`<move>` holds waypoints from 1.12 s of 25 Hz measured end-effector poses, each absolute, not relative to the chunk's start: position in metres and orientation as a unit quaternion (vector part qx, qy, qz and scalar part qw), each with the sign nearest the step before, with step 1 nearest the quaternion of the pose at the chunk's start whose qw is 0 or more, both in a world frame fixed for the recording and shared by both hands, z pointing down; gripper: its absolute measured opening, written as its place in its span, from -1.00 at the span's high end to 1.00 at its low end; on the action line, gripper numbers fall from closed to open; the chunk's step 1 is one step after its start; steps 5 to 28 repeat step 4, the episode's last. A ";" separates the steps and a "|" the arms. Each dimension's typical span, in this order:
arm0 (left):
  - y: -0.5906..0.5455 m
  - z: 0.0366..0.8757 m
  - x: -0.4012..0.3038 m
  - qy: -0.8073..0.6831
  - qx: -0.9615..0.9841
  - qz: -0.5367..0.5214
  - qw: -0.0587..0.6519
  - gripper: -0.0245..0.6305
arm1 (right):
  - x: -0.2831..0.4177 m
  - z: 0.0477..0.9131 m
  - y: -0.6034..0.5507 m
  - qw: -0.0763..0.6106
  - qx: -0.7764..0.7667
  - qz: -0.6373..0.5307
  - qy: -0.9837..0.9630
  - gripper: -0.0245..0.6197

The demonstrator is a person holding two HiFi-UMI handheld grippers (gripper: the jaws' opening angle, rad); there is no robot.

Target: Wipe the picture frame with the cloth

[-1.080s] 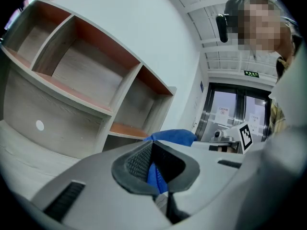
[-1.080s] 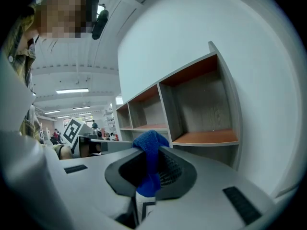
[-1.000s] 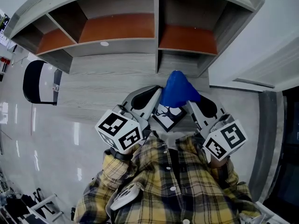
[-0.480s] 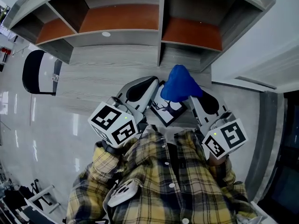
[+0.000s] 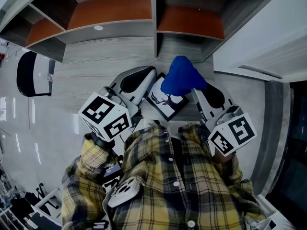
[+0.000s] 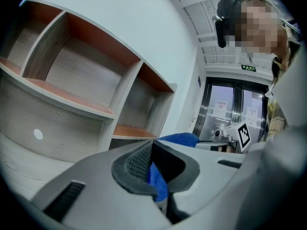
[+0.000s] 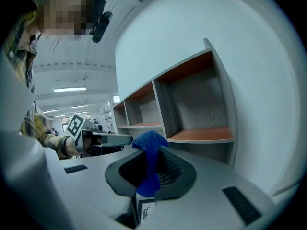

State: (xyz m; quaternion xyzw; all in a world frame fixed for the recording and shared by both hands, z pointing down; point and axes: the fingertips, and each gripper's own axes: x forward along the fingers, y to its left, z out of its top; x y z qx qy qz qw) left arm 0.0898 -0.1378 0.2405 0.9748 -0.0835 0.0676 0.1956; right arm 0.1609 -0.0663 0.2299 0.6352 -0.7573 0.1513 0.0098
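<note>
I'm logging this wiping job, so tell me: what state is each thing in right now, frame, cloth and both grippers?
left gripper: shut on an edge of the picture frame.
right gripper: shut on the blue cloth.
picture frame: tilted between the two grippers, partly under the blue cloth.
blue cloth: bunched up, resting against the picture frame.

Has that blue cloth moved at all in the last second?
No. The blue cloth keeps the same spot, just right of and below the shelf divider; only the camera's view has shifted.
</note>
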 end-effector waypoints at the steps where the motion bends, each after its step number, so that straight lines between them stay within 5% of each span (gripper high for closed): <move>1: -0.142 0.239 0.091 -0.082 0.975 0.066 0.194 0.91 | 0.163 0.231 -0.068 0.010 0.636 0.151 -0.757 0.80; 28: -0.153 0.236 0.095 -0.079 0.978 0.059 0.186 0.91 | 0.167 0.234 -0.074 0.015 0.639 0.149 -0.755 0.80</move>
